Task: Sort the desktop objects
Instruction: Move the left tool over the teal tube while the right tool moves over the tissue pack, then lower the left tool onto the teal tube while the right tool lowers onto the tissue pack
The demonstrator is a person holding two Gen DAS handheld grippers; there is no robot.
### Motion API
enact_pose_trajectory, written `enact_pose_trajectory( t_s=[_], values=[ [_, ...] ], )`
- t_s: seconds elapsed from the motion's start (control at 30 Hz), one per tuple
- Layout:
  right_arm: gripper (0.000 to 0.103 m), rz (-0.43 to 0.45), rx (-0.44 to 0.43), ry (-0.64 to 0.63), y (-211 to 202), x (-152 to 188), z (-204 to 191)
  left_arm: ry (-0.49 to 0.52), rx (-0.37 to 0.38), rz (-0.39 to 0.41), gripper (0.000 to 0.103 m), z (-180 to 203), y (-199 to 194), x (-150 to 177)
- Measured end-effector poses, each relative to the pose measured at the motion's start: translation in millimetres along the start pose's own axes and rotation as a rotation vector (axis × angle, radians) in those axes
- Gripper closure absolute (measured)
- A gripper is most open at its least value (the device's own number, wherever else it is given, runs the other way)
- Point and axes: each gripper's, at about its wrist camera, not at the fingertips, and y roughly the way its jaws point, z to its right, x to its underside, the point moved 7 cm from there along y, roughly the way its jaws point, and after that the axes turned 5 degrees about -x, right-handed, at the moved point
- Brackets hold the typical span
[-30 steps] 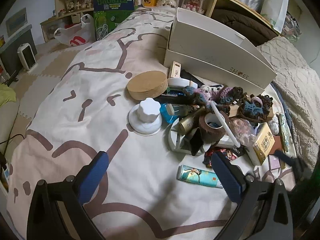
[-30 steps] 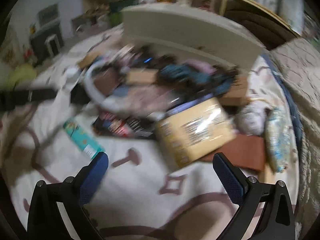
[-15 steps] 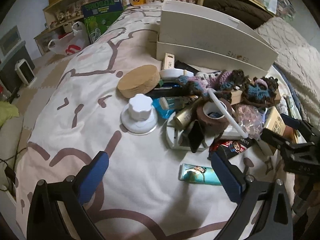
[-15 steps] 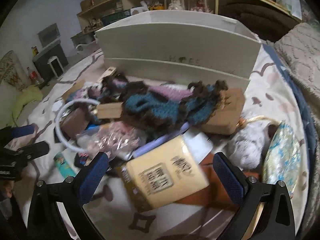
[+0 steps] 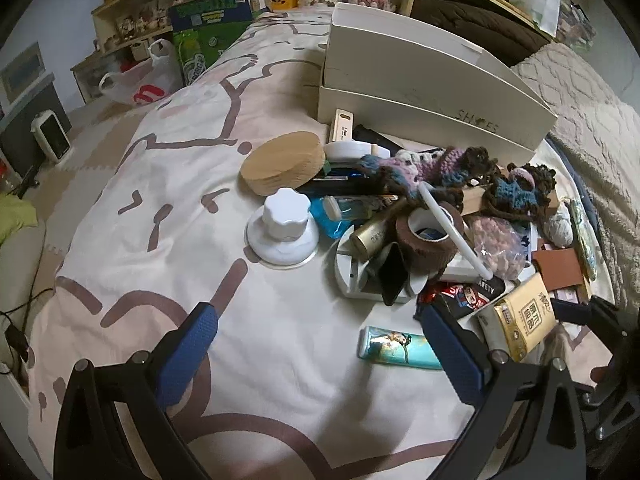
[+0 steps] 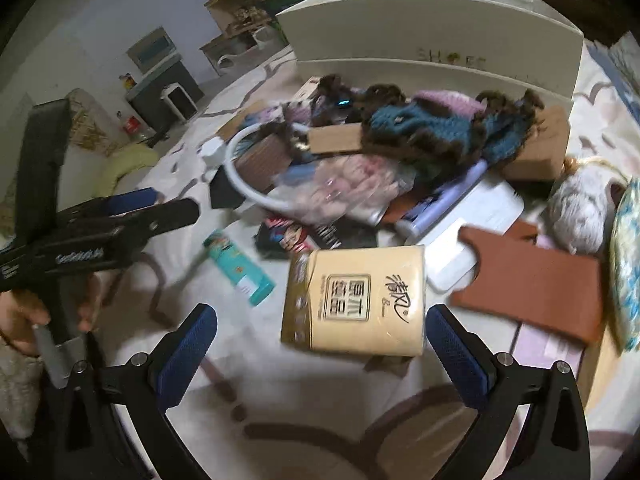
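My right gripper (image 6: pixel 320 344) stands with its blue-padded jaws spread wide and nothing between them; the yellow plastic-wrapped tissue pack with dark printed characters (image 6: pixel 354 300) lies just ahead, in line with the gap, flat on the cream bedspread with brown line drawings (image 6: pixel 224 392). Ahead and to the right of that claw a flat rust-brown leather sleeve (image 6: pixel 532 280) lies partly over a white slab, and beyond the pack sits a heap topped by a teal and brown crocheted piece (image 6: pixel 432 128). Far ahead stands the long white cardboard box marked SHOES (image 6: pixel 436 36).

My left gripper (image 5: pixel 316 344) is also spread wide and empty, hovering over bare bedspread. Just inside its right finger lies a turquoise printed tube (image 5: pixel 396 348), flat, with its far end hidden behind that finger. Ahead of this claw a white scalloped knob on a round white base (image 5: pixel 284 228) stands upright, and behind it rests a round tan cork disc (image 5: pixel 284 162). Ahead to the right a roll of brown tape (image 5: pixel 428 236) leans in the pile, a white stick across it. From the right wrist view the left gripper shows side-on at the far left, gripped by a hand (image 6: pixel 24 312)
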Motion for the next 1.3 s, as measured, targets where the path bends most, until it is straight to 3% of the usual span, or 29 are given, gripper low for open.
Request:
enact_pose_trajectory(
  t_s=[0.13,0.23,0.37,0.53,0.6,0.63,0.8,1.3],
  values=[
    [0.000,0.044,0.090,0.029,0,-1,8,0.005,0.007,-0.009,0.000,3,0,2],
    [0.000,0.013,0.115,0.076,7,4,15,0.027,0.004,-0.017,0.000,6,2,5],
    [0.000,0.019,0.223,0.064,8,8,21,0.069,0.010,-0.035,0.000,15,5,10],
    [0.000,0.047,0.239,0.047,7,7,14,0.119,0.004,-0.042,0.000,25,7,15],
    [0.012,0.041,0.248,0.042,10,8,12,0.136,0.003,-0.051,0.000,29,9,18],
    [0.029,0.032,0.248,0.039,11,8,11,0.145,0.004,-0.055,0.000,31,10,20],
    [0.029,0.017,0.307,0.041,8,12,9,0.195,0.008,-0.073,0.000,43,14,26],
    [0.029,-0.003,0.308,0.212,-13,43,27,0.285,0.054,-0.098,0.000,69,21,39]
  ],
)
